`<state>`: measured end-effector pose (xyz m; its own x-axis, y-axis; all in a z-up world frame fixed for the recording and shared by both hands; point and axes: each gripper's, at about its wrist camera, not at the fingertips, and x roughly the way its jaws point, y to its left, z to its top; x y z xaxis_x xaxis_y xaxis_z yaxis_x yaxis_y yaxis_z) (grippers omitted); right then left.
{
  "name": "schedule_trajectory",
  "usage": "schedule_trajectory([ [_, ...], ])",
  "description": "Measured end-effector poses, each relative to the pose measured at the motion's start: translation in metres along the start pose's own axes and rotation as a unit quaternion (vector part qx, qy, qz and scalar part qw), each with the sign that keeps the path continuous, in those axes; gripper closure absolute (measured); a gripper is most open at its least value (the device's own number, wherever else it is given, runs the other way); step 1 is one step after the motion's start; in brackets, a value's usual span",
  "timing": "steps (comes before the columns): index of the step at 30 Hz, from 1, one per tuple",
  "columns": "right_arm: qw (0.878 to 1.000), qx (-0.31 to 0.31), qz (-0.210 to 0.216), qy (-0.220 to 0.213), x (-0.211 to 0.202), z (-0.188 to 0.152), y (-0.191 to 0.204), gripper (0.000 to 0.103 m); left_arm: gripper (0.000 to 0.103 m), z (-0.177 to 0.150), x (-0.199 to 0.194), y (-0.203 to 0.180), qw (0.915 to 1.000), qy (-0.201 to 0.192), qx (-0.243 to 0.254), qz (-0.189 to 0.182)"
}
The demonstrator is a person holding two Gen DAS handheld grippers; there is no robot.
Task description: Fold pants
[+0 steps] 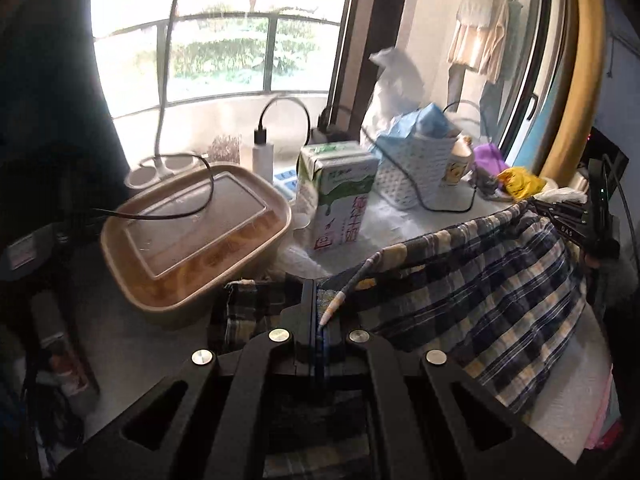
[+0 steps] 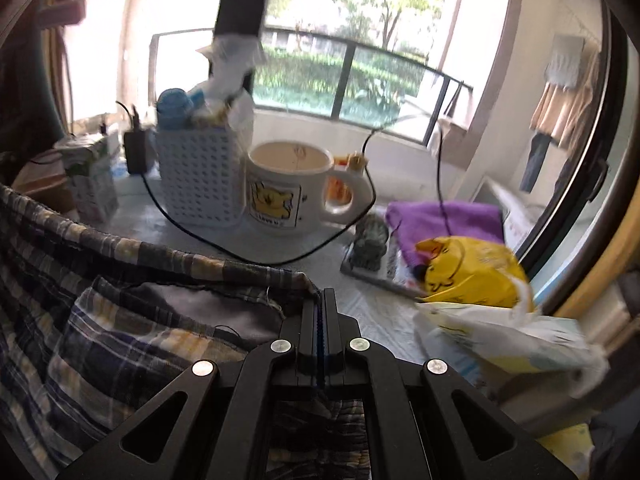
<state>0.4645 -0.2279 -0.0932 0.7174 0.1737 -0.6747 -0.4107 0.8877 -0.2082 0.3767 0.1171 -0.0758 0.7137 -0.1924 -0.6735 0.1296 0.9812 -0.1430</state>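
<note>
Blue, yellow and white plaid pants (image 1: 472,280) hang stretched between my two grippers above a white table. My left gripper (image 1: 314,292) is shut on one corner of the waistband, with a drawstring (image 1: 348,288) dangling beside the jaws. In the left wrist view my right gripper (image 1: 560,210) shows at the far right, pinching the other corner. The right wrist view has my right gripper (image 2: 322,300) shut on the waistband edge, and the pants (image 2: 120,320) spread to the left below it, their grey inner lining showing.
A lidded food container (image 1: 192,236), a milk carton (image 1: 340,196), a white basket (image 2: 200,176), a Pooh mug (image 2: 292,188), a black cable (image 2: 256,256), purple cloth (image 2: 448,224) and yellow bag (image 2: 472,272) crowd the table before the window. White plastic bag (image 2: 512,344) lies right.
</note>
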Motion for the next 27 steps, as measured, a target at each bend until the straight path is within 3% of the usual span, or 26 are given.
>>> schedule_trajectory([
  [6,0.999,0.004,0.002,0.044,0.035,0.002,-0.005,0.102,0.093,0.007,0.028,0.010,0.9997,0.021,-0.009,0.009],
  [8,0.998,0.000,-0.001,0.056,0.043,0.002,-0.005,0.102,0.069,0.008,0.026,0.011,0.9996,0.015,-0.004,0.025],
  [11,0.998,0.006,-0.007,0.063,0.051,0.003,-0.009,0.102,0.050,0.009,0.010,0.019,0.9990,-0.005,-0.010,0.044],
  [15,0.998,0.008,0.000,0.069,0.052,0.005,-0.012,0.101,0.049,0.004,-0.012,0.030,0.9969,-0.013,-0.020,0.075],
  [18,0.998,0.004,-0.019,0.059,0.041,0.009,-0.013,0.082,0.049,-0.009,-0.022,0.033,0.9964,-0.002,-0.030,0.079],
  [22,0.999,0.013,-0.020,0.032,0.012,0.009,-0.016,0.036,0.049,-0.031,-0.020,0.026,0.9966,0.029,-0.042,0.063],
  [27,1.000,0.021,-0.011,0.014,-0.026,-0.002,-0.011,0.034,0.048,-0.066,-0.003,0.007,0.9945,0.090,-0.045,0.028],
])
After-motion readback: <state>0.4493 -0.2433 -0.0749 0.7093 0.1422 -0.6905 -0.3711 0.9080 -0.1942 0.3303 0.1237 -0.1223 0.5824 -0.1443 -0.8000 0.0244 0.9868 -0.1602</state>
